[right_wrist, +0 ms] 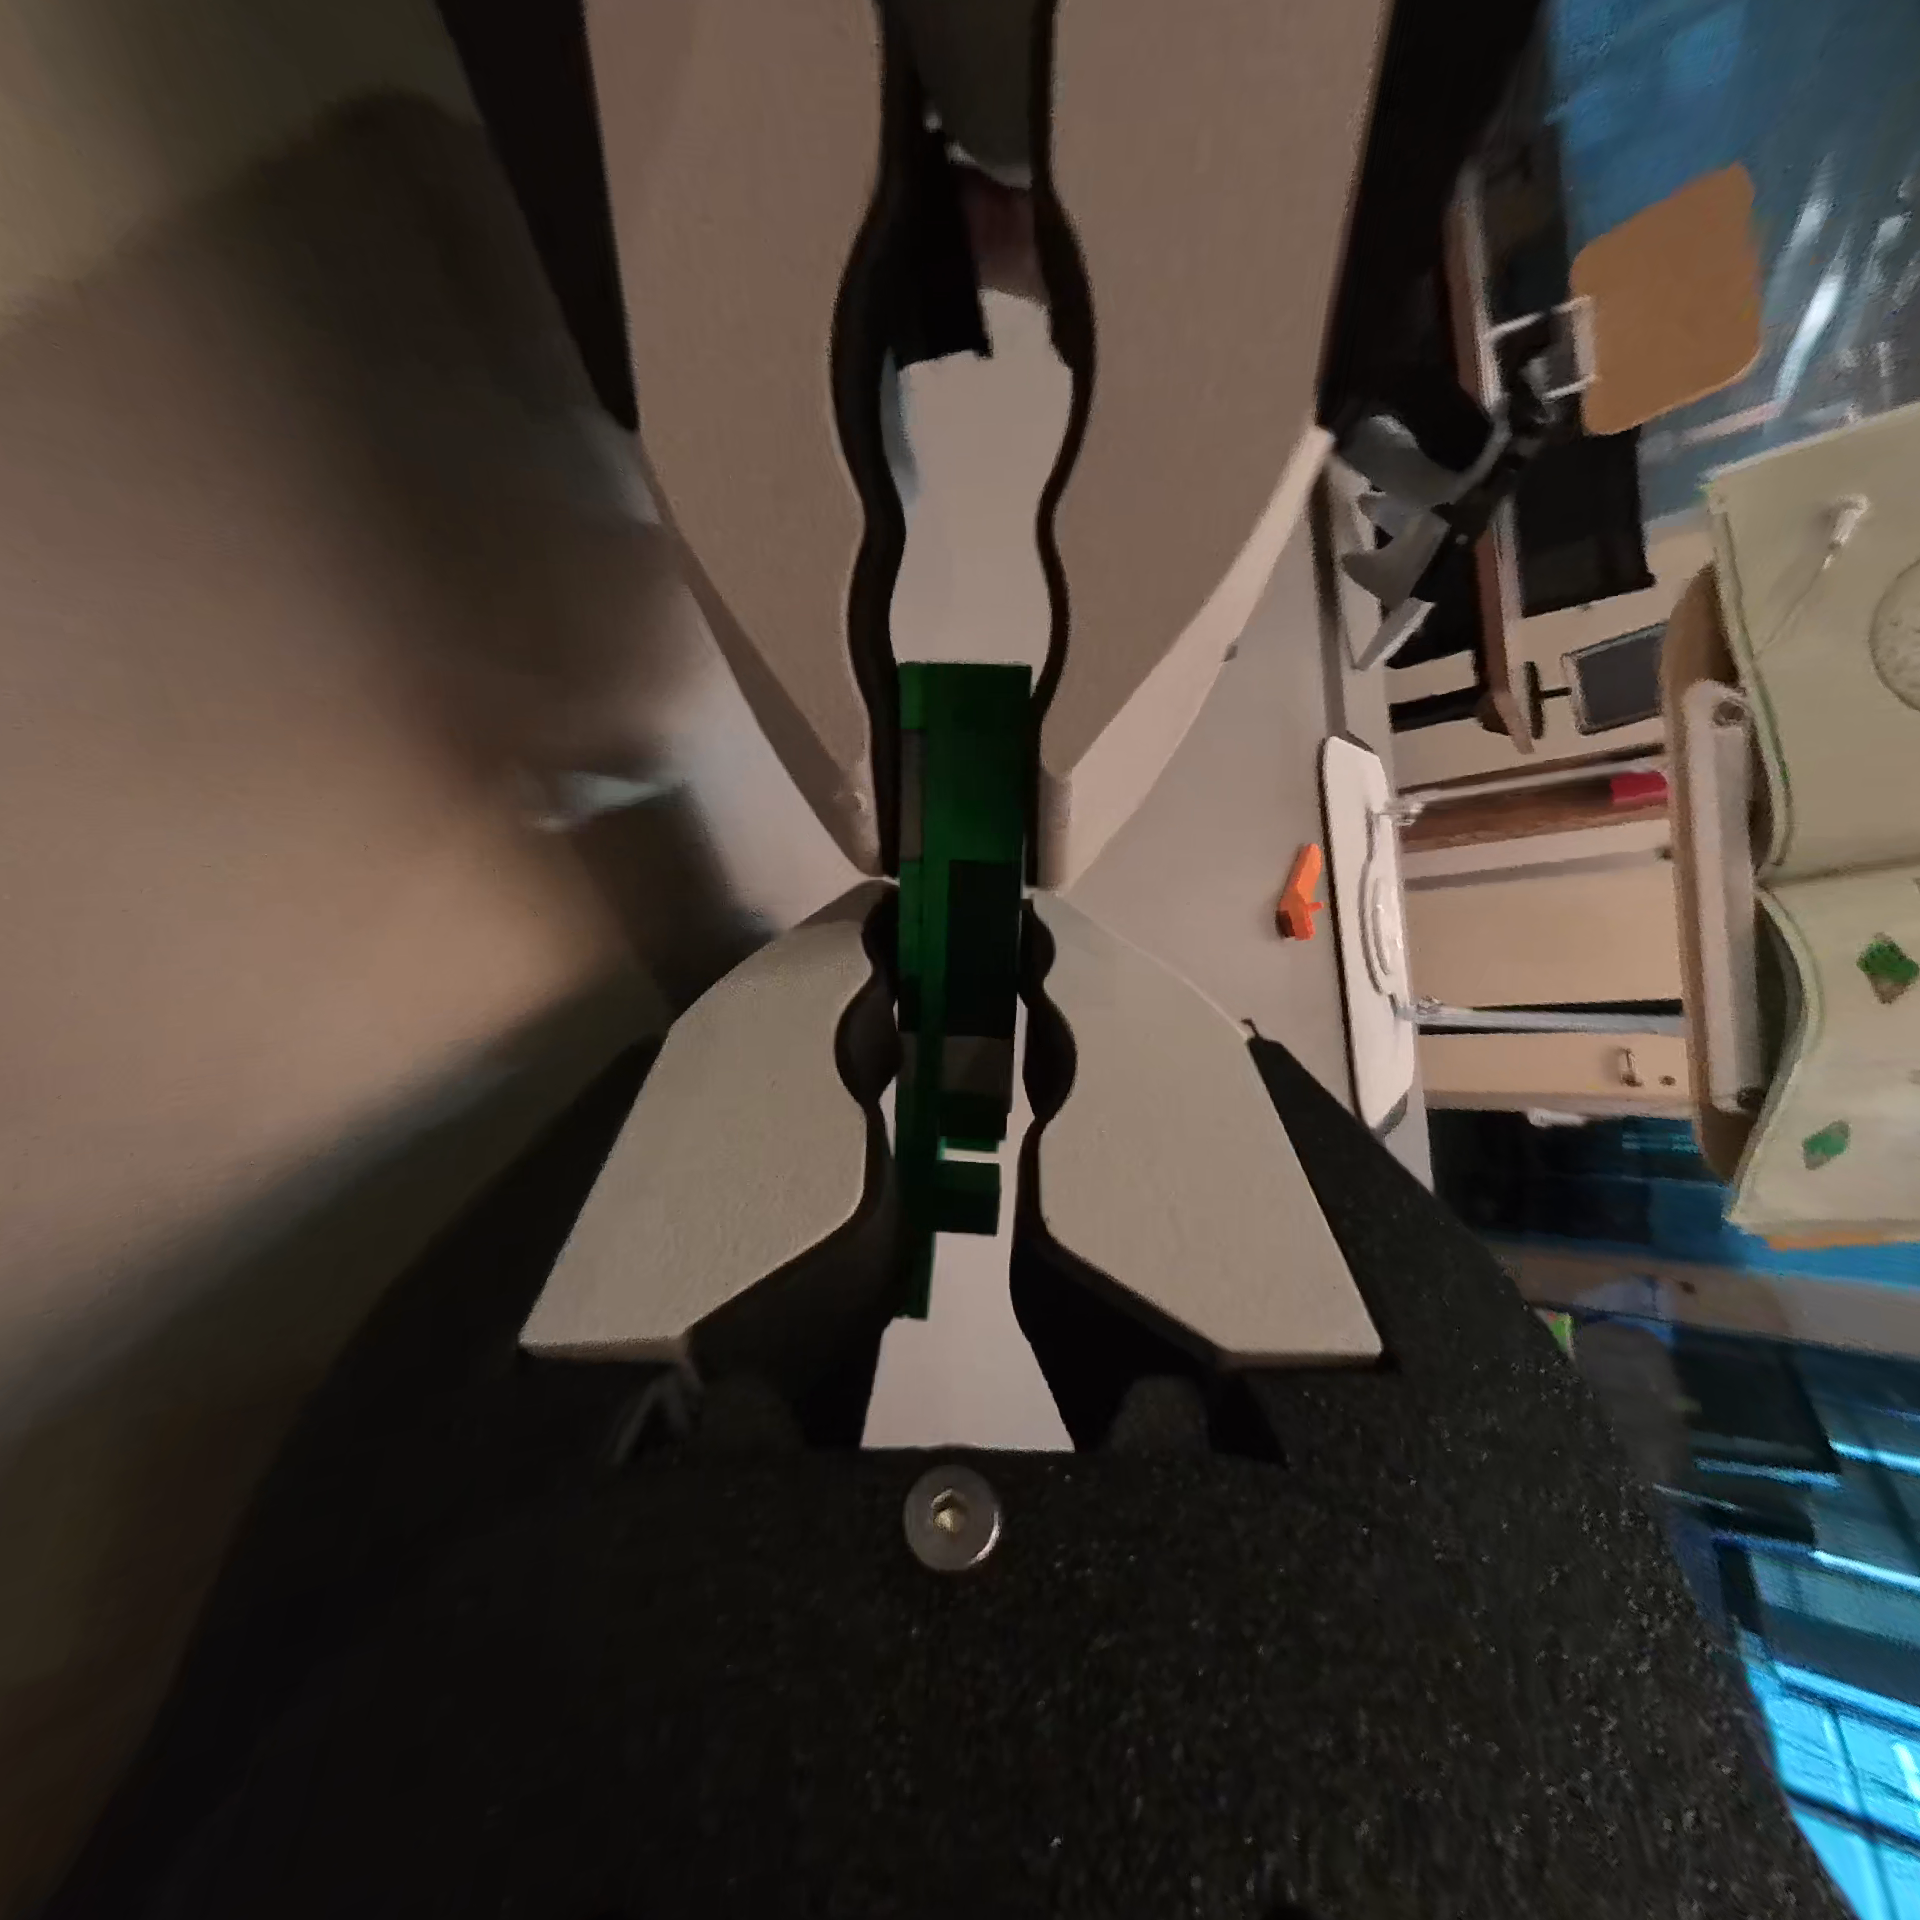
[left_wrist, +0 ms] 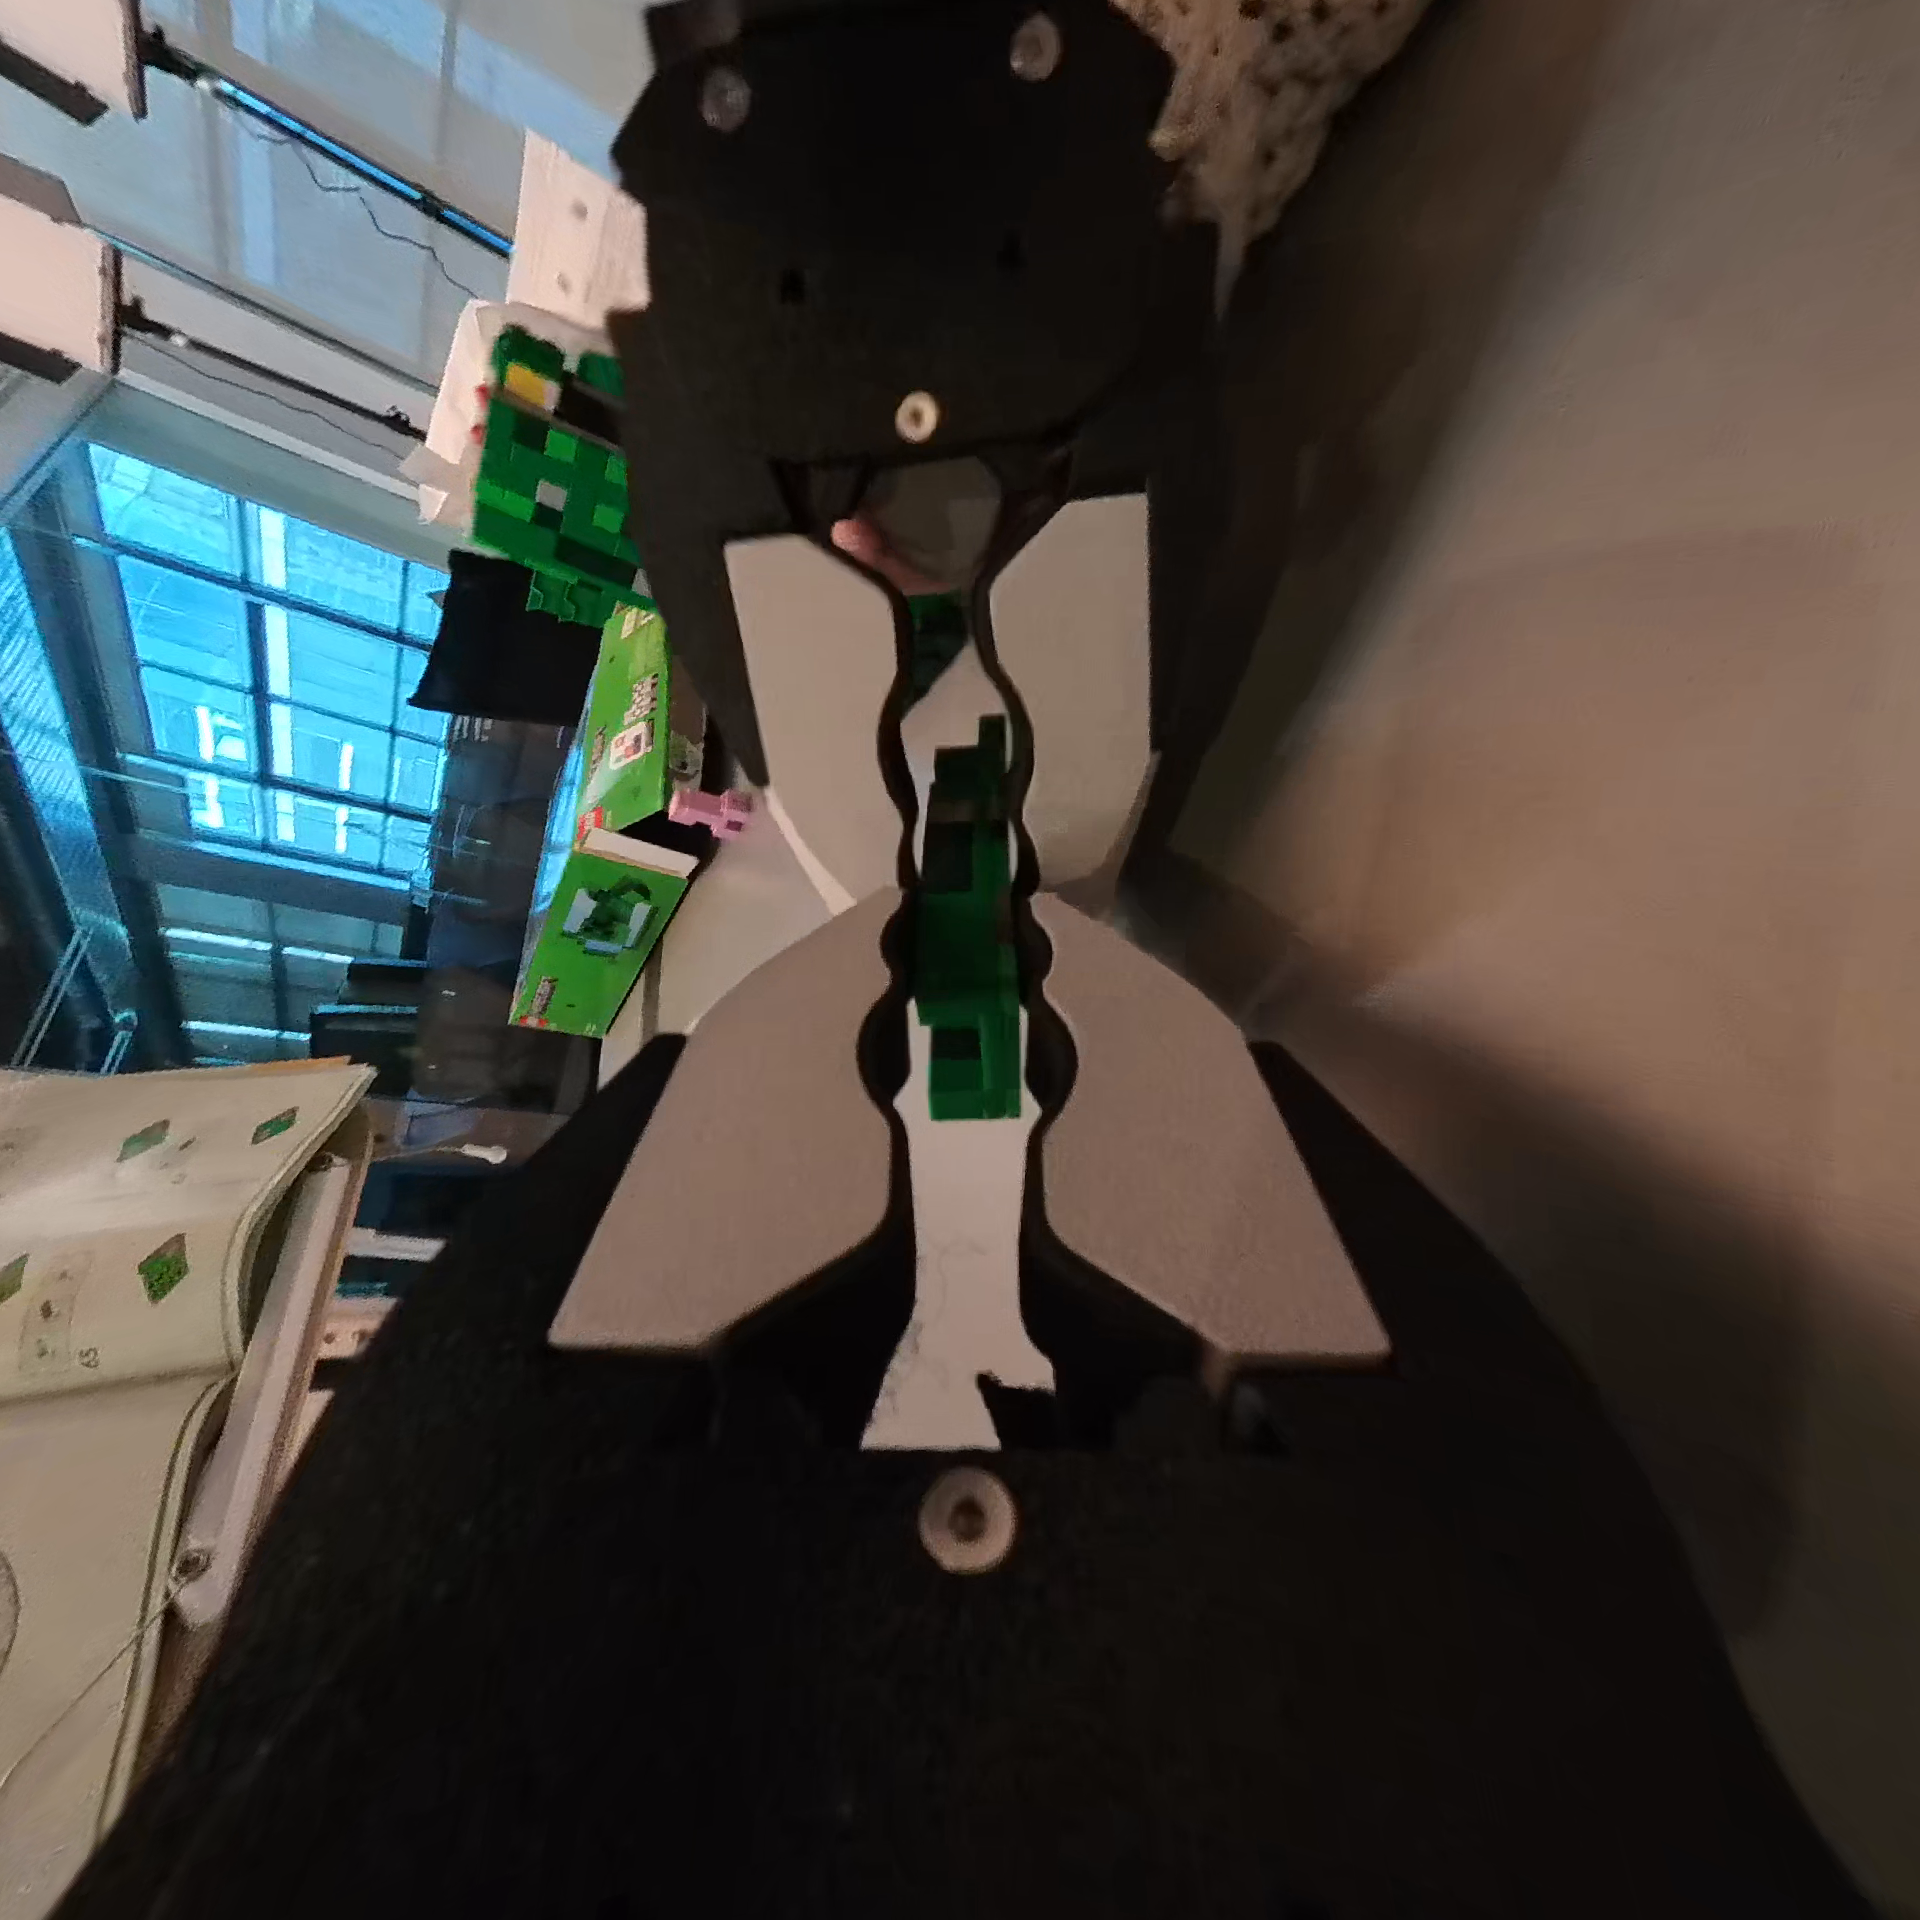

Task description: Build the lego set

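Both grippers meet tip to tip over the white table (left_wrist: 966,1278), each shut on the same flat green and dark green lego assembly. In the left wrist view my left gripper (left_wrist: 961,925) clamps the near end of the assembly (left_wrist: 966,977), and the right gripper (left_wrist: 961,821) comes in from the top onto its far end. In the right wrist view my right gripper (right_wrist: 956,914) clamps the assembly (right_wrist: 961,862), which stands edge-on, and the left gripper's fingers (right_wrist: 758,520) close on its upper part. Both views are rolled sideways.
A built green lego model (left_wrist: 551,488), a green set box (left_wrist: 613,831) and a small pink figure (left_wrist: 717,810) stand on the table at the left. A cream paper bag (left_wrist: 156,1195) is nearer. An orange brick separator (right_wrist: 1299,894) lies beside a white tray (right_wrist: 1371,790).
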Demonstrator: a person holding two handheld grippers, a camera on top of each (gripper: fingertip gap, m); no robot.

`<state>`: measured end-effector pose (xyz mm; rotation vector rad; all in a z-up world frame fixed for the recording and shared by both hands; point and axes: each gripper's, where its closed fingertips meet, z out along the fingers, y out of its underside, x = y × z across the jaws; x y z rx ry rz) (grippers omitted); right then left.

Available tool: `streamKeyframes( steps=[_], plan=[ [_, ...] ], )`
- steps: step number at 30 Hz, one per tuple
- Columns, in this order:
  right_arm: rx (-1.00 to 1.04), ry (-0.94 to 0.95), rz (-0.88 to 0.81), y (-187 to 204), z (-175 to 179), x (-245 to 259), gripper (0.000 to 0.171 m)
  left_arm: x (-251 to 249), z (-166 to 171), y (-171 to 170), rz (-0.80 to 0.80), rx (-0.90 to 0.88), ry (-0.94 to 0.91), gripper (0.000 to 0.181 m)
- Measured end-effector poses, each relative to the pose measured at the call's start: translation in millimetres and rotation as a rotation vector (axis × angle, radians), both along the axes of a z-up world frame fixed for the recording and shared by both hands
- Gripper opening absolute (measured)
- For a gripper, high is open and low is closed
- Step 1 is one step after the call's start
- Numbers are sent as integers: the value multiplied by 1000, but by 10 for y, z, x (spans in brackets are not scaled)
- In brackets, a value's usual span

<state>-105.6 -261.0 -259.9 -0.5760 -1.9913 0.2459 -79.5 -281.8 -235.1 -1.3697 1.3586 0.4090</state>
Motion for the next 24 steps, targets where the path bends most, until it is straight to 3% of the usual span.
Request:
streamKeyframes(
  steps=[3, 13, 24],
  plan=[
    [-62, 69, -64, 134, 138, 29, 47, -98, 9, 41, 47, 4, -12, 16],
    [-37, 56, -77, 280, 117, 126, 21, -234, 78, 86, 70, -69, -194, 16],
    [3, -32, -59, 246, -20, 153, 18, -188, -17, 65, 46, -85, -131, 16]
  ],
)
